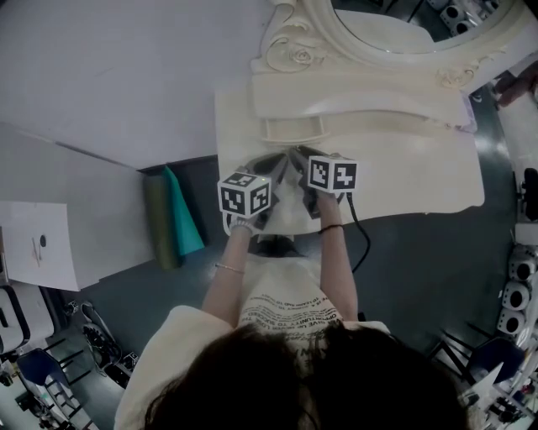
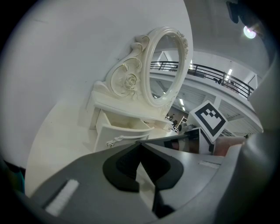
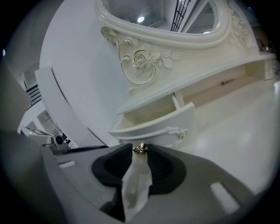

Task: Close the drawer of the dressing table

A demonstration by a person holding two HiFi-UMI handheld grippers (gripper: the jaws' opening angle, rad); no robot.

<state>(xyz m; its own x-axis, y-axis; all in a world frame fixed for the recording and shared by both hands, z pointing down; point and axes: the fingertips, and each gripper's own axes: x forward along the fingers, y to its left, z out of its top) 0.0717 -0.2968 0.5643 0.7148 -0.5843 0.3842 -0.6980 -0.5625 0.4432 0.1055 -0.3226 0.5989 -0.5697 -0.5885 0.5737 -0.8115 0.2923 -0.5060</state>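
Note:
The cream dressing table (image 1: 412, 168) carries an oval mirror (image 1: 395, 25), and its small curved drawer (image 1: 294, 130) stands pulled out. Both grippers hover just in front of it. In the left gripper view the drawer (image 2: 122, 133) lies ahead, open and empty as far as I see. My left gripper (image 2: 140, 145) is shut, tips touching, nothing between them. My right gripper (image 3: 140, 151) points at the drawer (image 3: 162, 127), whose ornate handle (image 3: 179, 132) faces it. A small metal-tipped white piece (image 3: 139, 175) sits between the jaws, its metal end touching both fingertips.
Green and teal folders (image 1: 172, 214) lean beside the table's left end. A white desk with a paper sheet (image 1: 38, 243) is at the left. A black cable (image 1: 361, 235) hangs from the right gripper. Camera gear (image 1: 517, 294) crowds the floor at the right.

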